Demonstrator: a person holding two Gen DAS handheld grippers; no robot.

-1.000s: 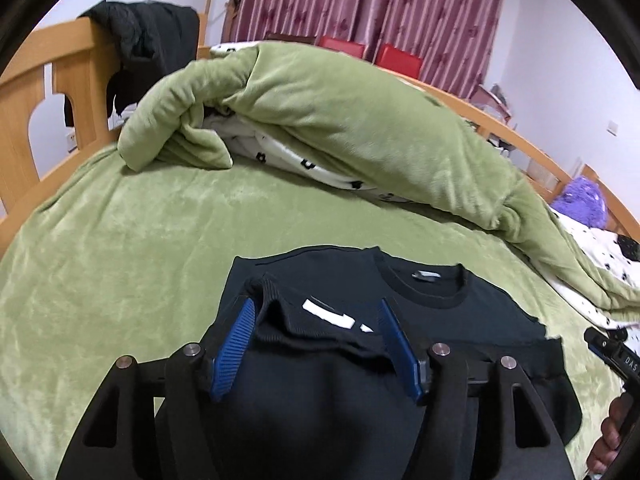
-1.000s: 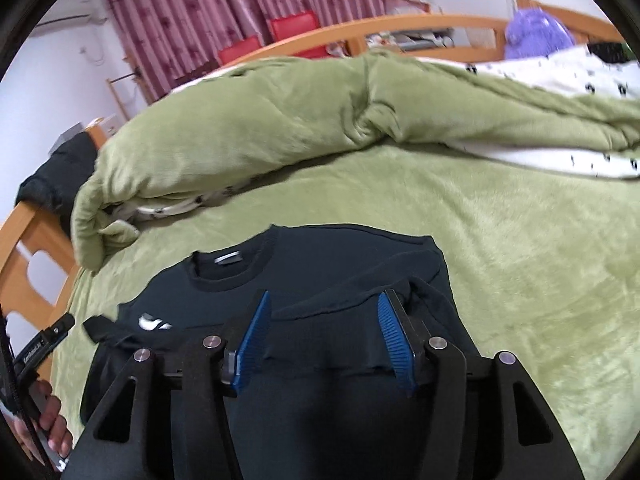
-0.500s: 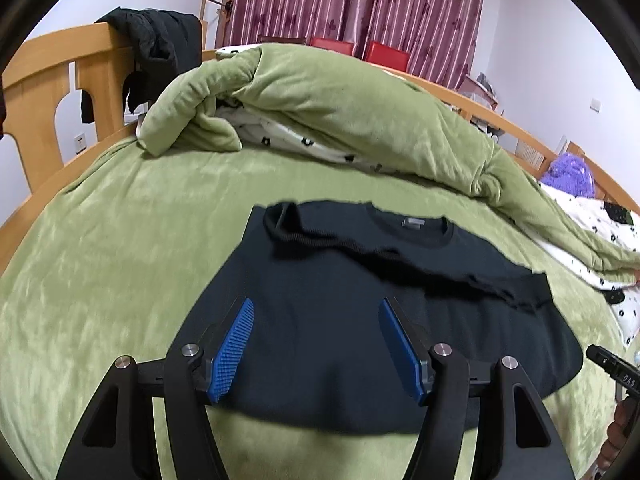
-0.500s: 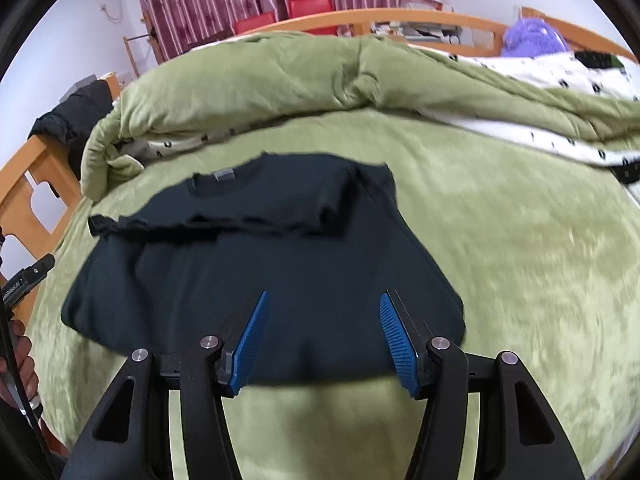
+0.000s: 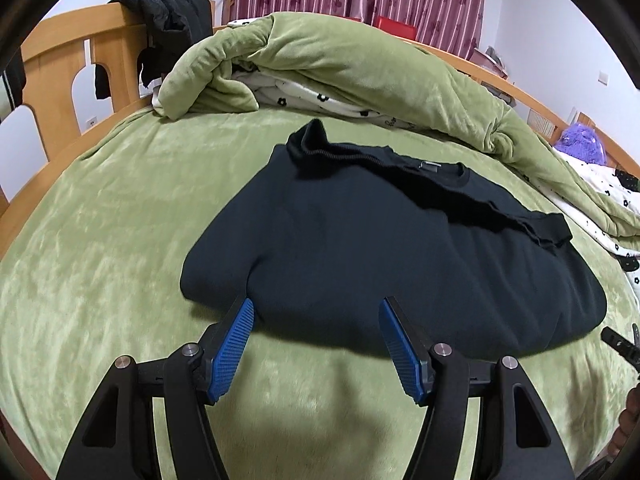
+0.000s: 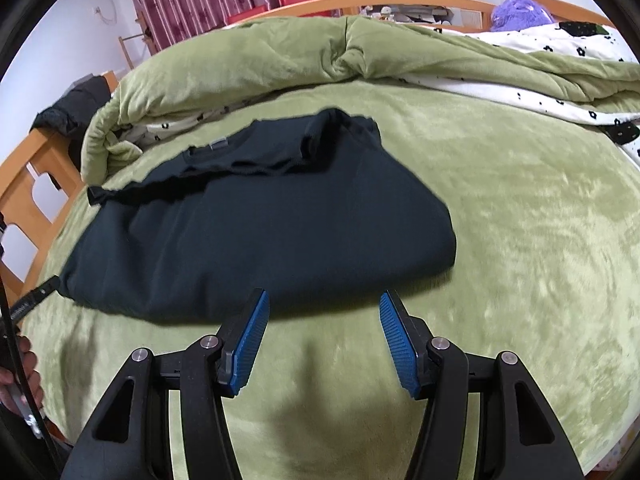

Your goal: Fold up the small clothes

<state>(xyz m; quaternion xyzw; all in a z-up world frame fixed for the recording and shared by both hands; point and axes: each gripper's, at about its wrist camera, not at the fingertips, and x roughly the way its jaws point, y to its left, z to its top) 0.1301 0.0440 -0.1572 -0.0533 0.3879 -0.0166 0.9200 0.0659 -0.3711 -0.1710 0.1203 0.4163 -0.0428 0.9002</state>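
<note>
A black sweatshirt [image 5: 384, 248] lies folded in half on the green bed cover [image 5: 120, 240], its ribbed hem lying across near the collar label. It also shows in the right wrist view [image 6: 264, 232]. My left gripper [image 5: 316, 308] is open and empty, just short of the sweatshirt's near fold. My right gripper [image 6: 323, 300] is open and empty, also just in front of the near fold. Neither touches the cloth.
A rolled green quilt [image 5: 360, 64] with a white flowered lining lies behind the sweatshirt. A wooden bed frame [image 5: 60, 68] with a black jacket [image 5: 168, 20] stands at the left. A purple plush toy [image 5: 582, 146] sits at the far right. Bare green cover surrounds the sweatshirt.
Both grippers let go of the sweatshirt's hem near the collar and drew back toward me. The sweatshirt now lies folded in half, and both grippers sit before its near edge.
</note>
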